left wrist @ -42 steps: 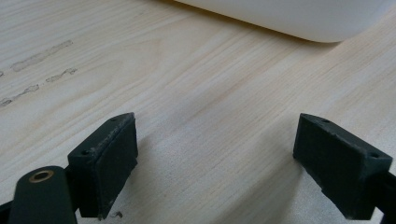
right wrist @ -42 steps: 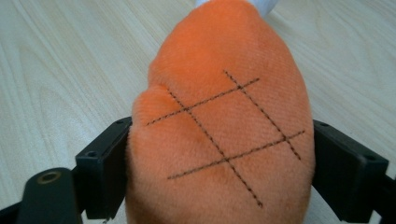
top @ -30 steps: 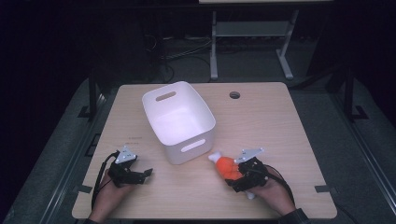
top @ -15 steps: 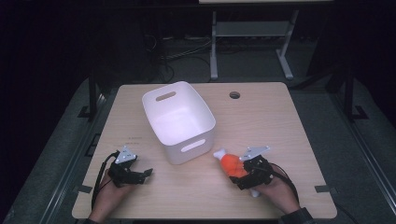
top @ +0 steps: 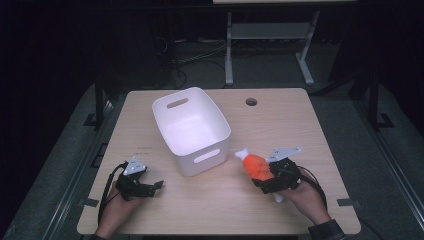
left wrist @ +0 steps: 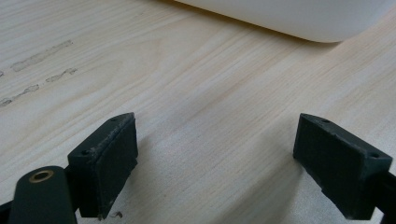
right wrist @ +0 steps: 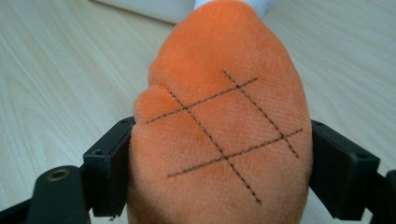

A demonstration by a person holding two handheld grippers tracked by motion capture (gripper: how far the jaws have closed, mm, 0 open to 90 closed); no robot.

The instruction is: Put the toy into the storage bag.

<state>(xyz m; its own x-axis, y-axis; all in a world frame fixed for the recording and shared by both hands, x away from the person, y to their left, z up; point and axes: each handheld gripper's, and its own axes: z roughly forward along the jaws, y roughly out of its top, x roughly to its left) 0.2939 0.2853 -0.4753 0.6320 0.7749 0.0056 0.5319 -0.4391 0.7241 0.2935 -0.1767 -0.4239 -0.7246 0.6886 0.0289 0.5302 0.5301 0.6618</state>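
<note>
White bin (top: 192,131) on wooden table (top: 280,125), metal stand (top: 267,37) behind

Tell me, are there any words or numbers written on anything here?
No readable words or numbers anywhere.
Orange plush toy held in the right gripper: only black stitched crossing lines, no letters.
White plastic bin: blank.
Light wooden table: faint grey smudges at the left of the left gripper view, too blurred to read as text.

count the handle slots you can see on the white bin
2. One slot is cut in the far end wall of the white bin, the other slot in the near end wall facing the person. The long side walls show none.
</note>
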